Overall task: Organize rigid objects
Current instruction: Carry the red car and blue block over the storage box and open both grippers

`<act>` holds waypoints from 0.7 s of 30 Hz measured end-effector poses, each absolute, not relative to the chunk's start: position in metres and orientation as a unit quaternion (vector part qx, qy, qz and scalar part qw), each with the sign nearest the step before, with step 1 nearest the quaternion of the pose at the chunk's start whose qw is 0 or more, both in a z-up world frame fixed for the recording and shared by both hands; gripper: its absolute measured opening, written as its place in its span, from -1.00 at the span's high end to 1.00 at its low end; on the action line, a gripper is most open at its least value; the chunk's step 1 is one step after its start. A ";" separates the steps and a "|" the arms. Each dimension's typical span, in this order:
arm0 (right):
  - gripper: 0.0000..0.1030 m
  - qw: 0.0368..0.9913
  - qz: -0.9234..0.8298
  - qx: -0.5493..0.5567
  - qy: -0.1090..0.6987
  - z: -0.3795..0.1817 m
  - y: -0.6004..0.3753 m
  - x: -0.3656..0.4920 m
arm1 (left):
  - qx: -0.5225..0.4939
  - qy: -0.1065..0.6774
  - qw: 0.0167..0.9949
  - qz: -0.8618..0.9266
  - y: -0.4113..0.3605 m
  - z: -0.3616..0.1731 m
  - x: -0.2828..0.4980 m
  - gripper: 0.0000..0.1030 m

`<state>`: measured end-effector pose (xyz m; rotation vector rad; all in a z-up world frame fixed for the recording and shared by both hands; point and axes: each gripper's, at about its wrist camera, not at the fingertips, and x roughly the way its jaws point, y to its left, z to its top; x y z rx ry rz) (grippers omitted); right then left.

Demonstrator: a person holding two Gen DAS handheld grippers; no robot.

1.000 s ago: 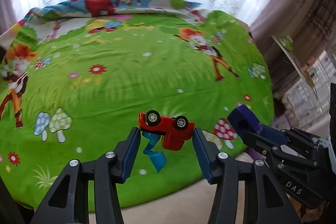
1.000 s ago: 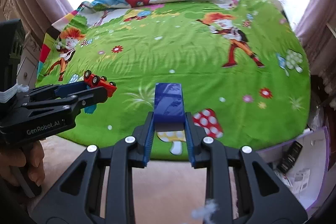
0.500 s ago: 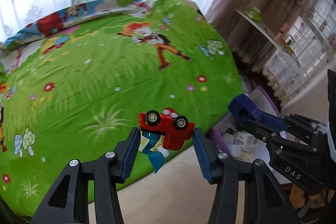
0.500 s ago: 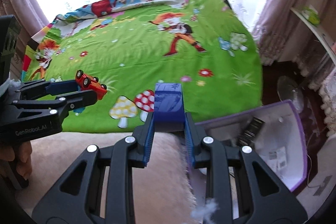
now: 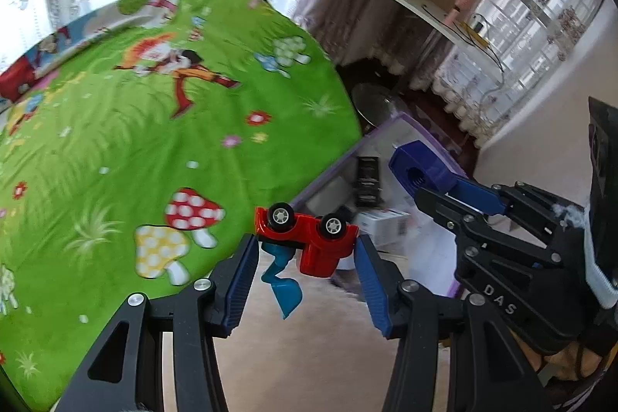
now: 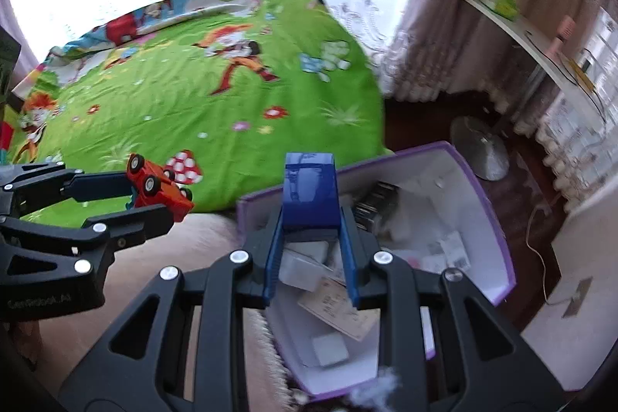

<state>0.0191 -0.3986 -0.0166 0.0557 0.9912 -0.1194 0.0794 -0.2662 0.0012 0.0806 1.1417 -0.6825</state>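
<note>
Left claw: the left claw [image 5: 305,250] pinches a red toy car [image 5: 309,234] between its blue pads; it also shows from the side in the right wrist view [image 6: 154,195].
Red toy car: it lies wheels-up and tilted in the grip, with a light-blue scoop arm [image 5: 282,280] hanging from it between the fingers; in the left wrist view it sits over the edge where the bed meets the box.
Right claw: the right claw [image 6: 311,219] is pressed tight on a dark blue block [image 6: 309,192], which stands up past the fingertips.
Dark blue block: seen from the left wrist [image 5: 421,172] it has a round hole in its end face; in the right wrist view it is held in the air above the near corner of the box.
Box: a purple-rimmed box [image 6: 494,219] with white inner walls stands on the floor just beside the bed, open at the top; it holds paper slips, small white packets and a dark ribbed item [image 6: 374,203], too blurred to name.
Bed: a bright green cartoon sheet [image 6: 193,95] with mushrooms and flowers covers it, with a curtained window behind.
Floor: pale carpet [image 5: 309,354] lies under both claws.
Shelf: a white shelf [image 6: 540,49] on the right carries a green item and cables.
Sharpness: both views are smeared by motion blur.
</note>
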 end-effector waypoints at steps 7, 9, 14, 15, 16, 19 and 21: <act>0.39 0.870 -0.105 0.042 0.481 -0.022 -0.431 0.003 | 0.062 0.547 0.762 -0.342 -0.309 -0.007 0.068 -0.01; 0.39 0.867 -0.119 0.043 0.481 -0.024 -0.439 0.000 | 0.064 0.548 0.758 -0.347 -0.319 -0.010 0.067 -0.01; 0.39 0.860 -0.167 0.039 0.481 -0.033 -0.462 -0.003 | 0.068 0.557 0.753 -0.345 -0.336 -0.018 0.068 -0.01; 0.39 0.858 -0.175 0.042 0.481 -0.035 -0.466 -0.004 | 0.066 0.557 0.753 -0.344 -0.338 -0.019 0.069 -0.01; 0.39 0.857 -0.181 0.043 0.481 -0.037 -0.470 -0.004 | 0.065 0.557 0.754 -0.343 -0.340 -0.020 0.070 -0.01; 0.39 0.853 -0.200 0.038 0.480 -0.041 -0.479 -0.007 | 0.064 0.558 0.753 -0.342 -0.347 -0.026 0.070 -0.01; 0.39 0.852 -0.206 0.039 0.480 -0.043 -0.483 -0.008 | 0.059 0.561 0.750 -0.345 -0.350 -0.031 0.069 -0.01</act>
